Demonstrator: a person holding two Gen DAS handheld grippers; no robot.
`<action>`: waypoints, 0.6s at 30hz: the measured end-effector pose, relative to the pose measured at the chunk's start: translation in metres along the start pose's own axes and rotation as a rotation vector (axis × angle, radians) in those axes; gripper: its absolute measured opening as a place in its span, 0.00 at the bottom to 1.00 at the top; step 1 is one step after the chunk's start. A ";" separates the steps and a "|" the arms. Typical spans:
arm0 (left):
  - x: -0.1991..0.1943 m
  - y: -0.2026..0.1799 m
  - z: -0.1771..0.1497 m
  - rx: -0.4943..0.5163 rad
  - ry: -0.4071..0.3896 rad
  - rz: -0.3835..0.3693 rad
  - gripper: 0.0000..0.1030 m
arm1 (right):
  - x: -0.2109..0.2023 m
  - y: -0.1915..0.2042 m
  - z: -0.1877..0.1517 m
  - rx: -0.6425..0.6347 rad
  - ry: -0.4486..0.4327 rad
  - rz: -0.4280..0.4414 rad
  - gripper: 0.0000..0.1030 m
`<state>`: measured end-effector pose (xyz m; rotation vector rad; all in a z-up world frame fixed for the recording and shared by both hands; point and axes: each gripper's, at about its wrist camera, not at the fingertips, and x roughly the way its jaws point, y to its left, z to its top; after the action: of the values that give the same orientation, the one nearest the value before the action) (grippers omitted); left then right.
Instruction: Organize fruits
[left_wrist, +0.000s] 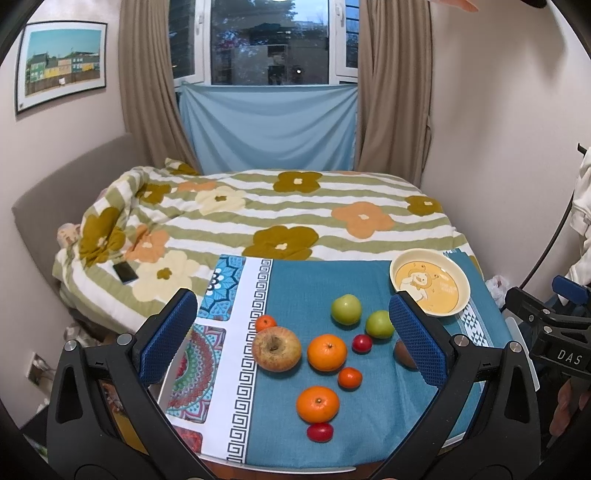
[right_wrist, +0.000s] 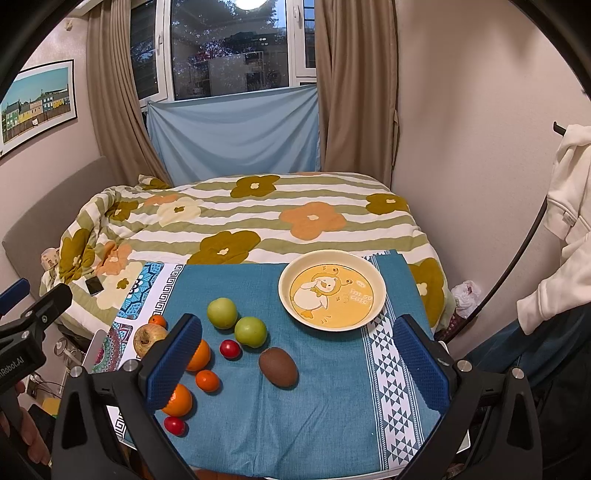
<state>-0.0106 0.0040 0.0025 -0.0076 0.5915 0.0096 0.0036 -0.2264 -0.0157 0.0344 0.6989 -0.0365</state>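
Left gripper (left_wrist: 291, 336): fingers spread wide, nothing between them, held above the near edge of the table over the fruit. Right gripper (right_wrist: 297, 360): fingers likewise spread wide and empty, held above the blue cloth (right_wrist: 325, 406) in front of the bowl.

Fruit, from the left of the cloth:
- A small tangerine (left_wrist: 265, 323) sits at the patterned border, just behind the brownish apple (left_wrist: 276, 348).
- An orange (left_wrist: 327, 352) lies just beside the apple to its right.
- A second orange (left_wrist: 317, 404) lies nearer the table edge, with a red cherry tomato (left_wrist: 320, 431) touching its near side.
- A small tangerine (left_wrist: 349, 377) sits between the two oranges, slightly right.
- Another cherry tomato (left_wrist: 361, 343) lies beside the first orange.
- Two green apples (left_wrist: 346, 309) (left_wrist: 379, 324) sit close together behind it.
- A brown kiwi (right_wrist: 277, 366) lies to the right of the group, apart from the rest; in the left wrist view it is mostly hidden behind a finger.

The yellow bowl (right_wrist: 286, 295), printed with a cartoon duck, stands at the far right of the cloth and holds no fruit. All fruit lies loose on the cloth.

Behind the table is a bed with a flowered quilt (left_wrist: 258, 206); a phone (left_wrist: 125, 272) lies on its left side.
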 end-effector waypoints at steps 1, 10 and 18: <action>-0.001 0.000 0.000 -0.005 0.004 0.003 1.00 | 0.000 0.004 -0.001 -0.001 0.001 0.000 1.00; 0.001 -0.006 -0.005 -0.028 0.045 0.028 1.00 | 0.000 0.015 -0.003 -0.018 0.019 0.022 1.00; 0.019 -0.011 -0.023 -0.052 0.137 0.062 1.00 | 0.015 -0.010 -0.017 -0.040 0.086 0.086 1.00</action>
<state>-0.0076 -0.0071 -0.0266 -0.0404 0.7282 0.0847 0.0038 -0.2357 -0.0391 0.0274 0.7838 0.0621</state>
